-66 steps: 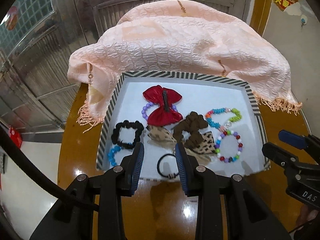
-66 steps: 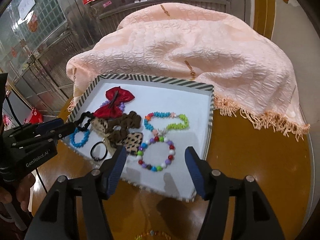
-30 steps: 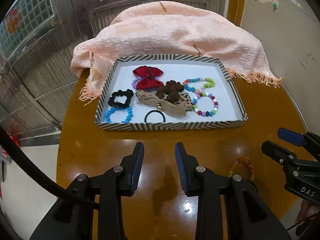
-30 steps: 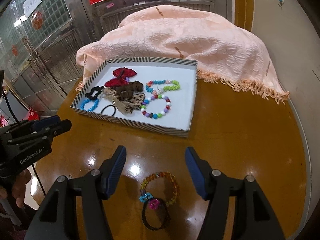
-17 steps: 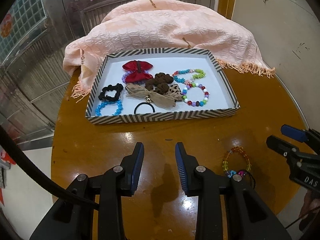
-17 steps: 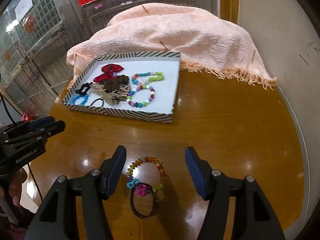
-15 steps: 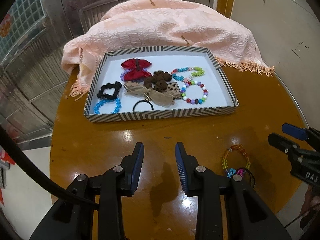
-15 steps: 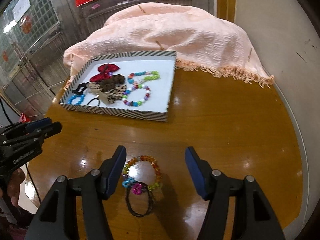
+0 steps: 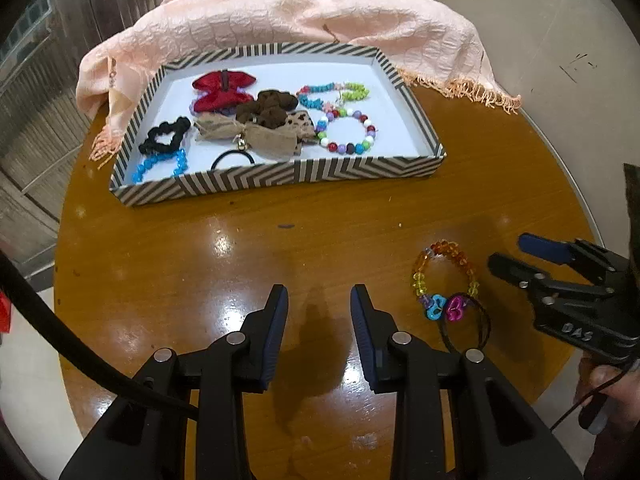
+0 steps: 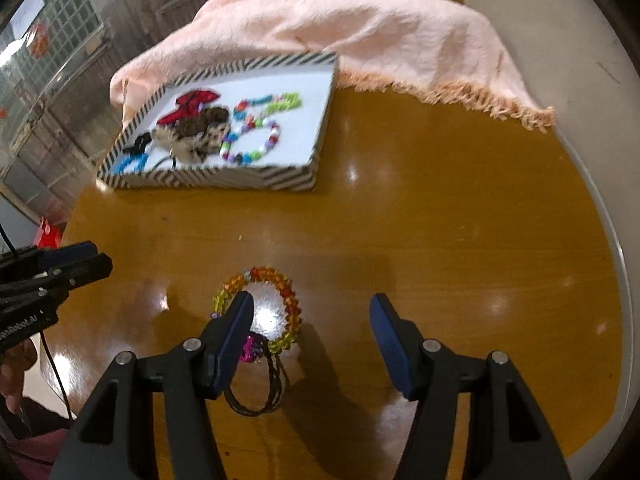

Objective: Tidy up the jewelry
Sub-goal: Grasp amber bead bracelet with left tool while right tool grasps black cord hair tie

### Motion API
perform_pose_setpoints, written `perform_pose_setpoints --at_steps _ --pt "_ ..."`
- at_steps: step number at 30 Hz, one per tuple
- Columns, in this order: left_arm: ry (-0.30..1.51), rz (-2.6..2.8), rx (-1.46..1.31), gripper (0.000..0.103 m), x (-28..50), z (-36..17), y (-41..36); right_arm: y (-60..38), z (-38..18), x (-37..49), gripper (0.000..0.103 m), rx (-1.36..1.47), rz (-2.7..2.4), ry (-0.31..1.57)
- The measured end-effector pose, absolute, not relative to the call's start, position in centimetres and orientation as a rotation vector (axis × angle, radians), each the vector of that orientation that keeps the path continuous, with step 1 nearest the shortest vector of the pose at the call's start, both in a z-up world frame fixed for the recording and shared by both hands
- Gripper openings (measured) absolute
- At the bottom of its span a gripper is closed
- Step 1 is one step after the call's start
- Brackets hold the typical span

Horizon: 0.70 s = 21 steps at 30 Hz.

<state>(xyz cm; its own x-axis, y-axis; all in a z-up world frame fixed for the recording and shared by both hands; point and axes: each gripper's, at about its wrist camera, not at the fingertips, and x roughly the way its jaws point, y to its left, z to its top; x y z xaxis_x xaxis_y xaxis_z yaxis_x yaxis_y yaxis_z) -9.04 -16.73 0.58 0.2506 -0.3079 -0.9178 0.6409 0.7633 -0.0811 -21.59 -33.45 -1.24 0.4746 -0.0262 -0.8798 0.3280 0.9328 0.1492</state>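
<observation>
Wooden table (image 9: 168, 264): striped tray (image 9: 280, 176), pink cloth (image 9: 288, 8) behind

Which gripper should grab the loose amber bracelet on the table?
Right. The right gripper hangs open almost over the amber bracelet, one finger overlapping it in view. The left gripper is open over bare table, off to the side.

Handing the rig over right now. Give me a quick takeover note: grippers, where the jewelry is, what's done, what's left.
Left gripper: open, empty, over bare table.
Right gripper: open, jaws just narrowed a little, nothing between the pads; its left finger overlaps the amber bracelet.
Done: striped tray at the back already holds bows, scrunchies, hair ties and bead bracelets.
Left: amber bracelet and the black hair tie with blue and pink charms touching it are on the table near the front edge. Probably next: pick them up and place them in the tray.
</observation>
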Motion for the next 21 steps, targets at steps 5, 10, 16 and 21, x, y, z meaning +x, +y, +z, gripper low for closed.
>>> perform_pose_setpoints --at_steps 5,10,16,21 --pt "1.165 -0.663 0.338 0.026 -9.0 0.2 -16.6 -32.9 -3.2 -20.3 0.055 0.273 -0.206 1.114" --pt "1.188 -0.724 0.345 0.026 -9.8 0.1 -16.9 -33.2 -3.7 -19.8 0.055 0.269 -0.2 1.125" --pt "1.25 -0.809 0.34 0.026 -11.3 -0.8 -17.4 -33.6 -2.7 -20.0 0.055 0.284 -0.15 1.11" --pt "1.279 -0.823 0.346 0.026 -11.9 -1.5 -17.6 -32.9 -3.1 -20.0 0.055 0.241 -0.132 1.148"
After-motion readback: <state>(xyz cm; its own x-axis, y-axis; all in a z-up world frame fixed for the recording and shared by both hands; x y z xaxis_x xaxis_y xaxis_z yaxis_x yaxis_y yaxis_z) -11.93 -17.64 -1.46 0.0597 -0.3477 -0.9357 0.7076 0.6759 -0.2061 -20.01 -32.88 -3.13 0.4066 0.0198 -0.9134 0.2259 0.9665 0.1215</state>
